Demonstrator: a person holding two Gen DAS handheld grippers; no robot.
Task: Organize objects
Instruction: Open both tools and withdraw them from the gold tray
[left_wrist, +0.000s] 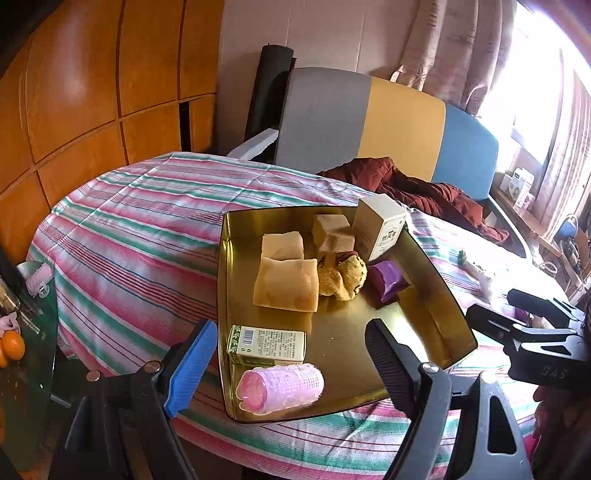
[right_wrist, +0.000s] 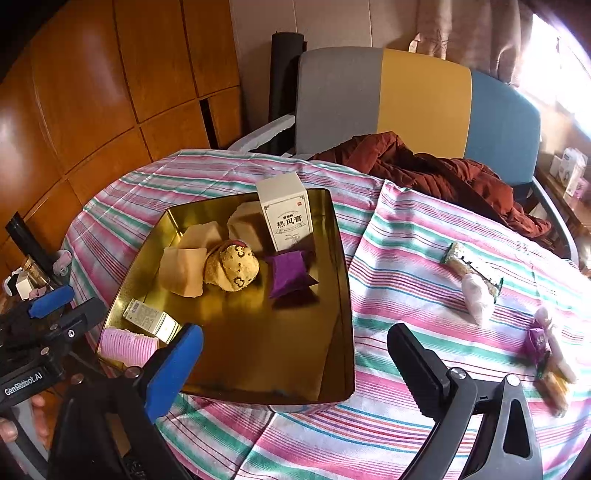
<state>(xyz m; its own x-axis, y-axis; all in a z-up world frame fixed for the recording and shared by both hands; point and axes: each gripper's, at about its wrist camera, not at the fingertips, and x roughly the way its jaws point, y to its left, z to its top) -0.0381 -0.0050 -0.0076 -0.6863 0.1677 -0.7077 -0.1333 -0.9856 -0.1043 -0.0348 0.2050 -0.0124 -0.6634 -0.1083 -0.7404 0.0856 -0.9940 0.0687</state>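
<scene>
A gold tray sits on a striped tablecloth. It holds a pink hair roller, a small green box, tan bread pieces, a yellow knit cap, a purple packet and an upright white box. My left gripper is open above the tray's near end, empty. My right gripper is open over the tray's near right edge, empty.
On the cloth right of the tray lie a snack bar, a white wrapped piece and a pile of small packets. A red jacket lies on a grey, yellow and blue chair. Wooden panels stand at left.
</scene>
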